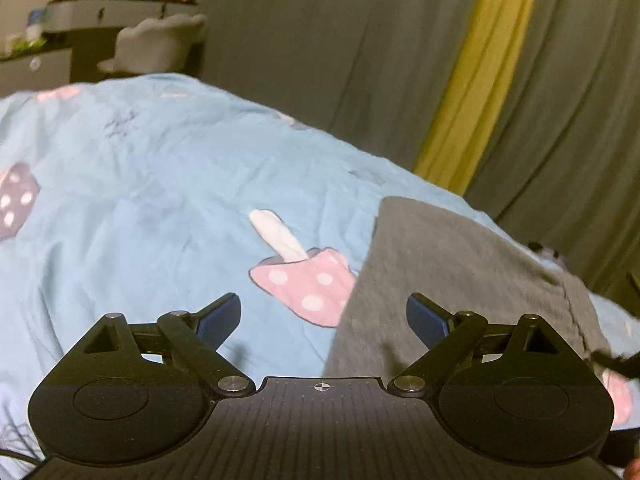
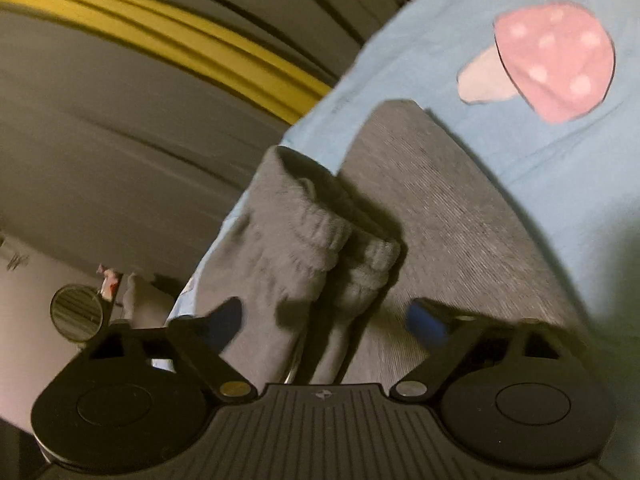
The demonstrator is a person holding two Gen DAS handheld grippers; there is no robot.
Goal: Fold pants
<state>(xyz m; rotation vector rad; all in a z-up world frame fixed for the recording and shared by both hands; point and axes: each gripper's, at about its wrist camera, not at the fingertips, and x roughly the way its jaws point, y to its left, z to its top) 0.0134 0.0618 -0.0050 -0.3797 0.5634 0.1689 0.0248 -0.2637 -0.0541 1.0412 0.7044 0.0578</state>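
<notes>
The grey pants [image 1: 448, 280] lie on a light blue bedsheet [image 1: 160, 184] printed with pink mushrooms. In the left wrist view their straight folded edge runs just right of the middle. My left gripper [image 1: 323, 320] hangs open over that edge with nothing between its blue pads [image 1: 218, 322]. In the right wrist view the pants [image 2: 460, 220] lie flat, and two bunched elastic cuffs [image 2: 320, 248] rise between the fingers of my right gripper [image 2: 325, 322]. The left pad [image 2: 226, 320] is at the fabric. The right pad [image 2: 426, 322] stands apart from it, so the gripper is open.
Grey curtains with a yellow stripe [image 1: 480, 80] hang behind the bed. A cluttered shelf [image 1: 100, 12] and a pale plush cushion [image 1: 156, 44] stand at the far left. A round mirror [image 2: 76, 312] shows beside the bed in the right wrist view.
</notes>
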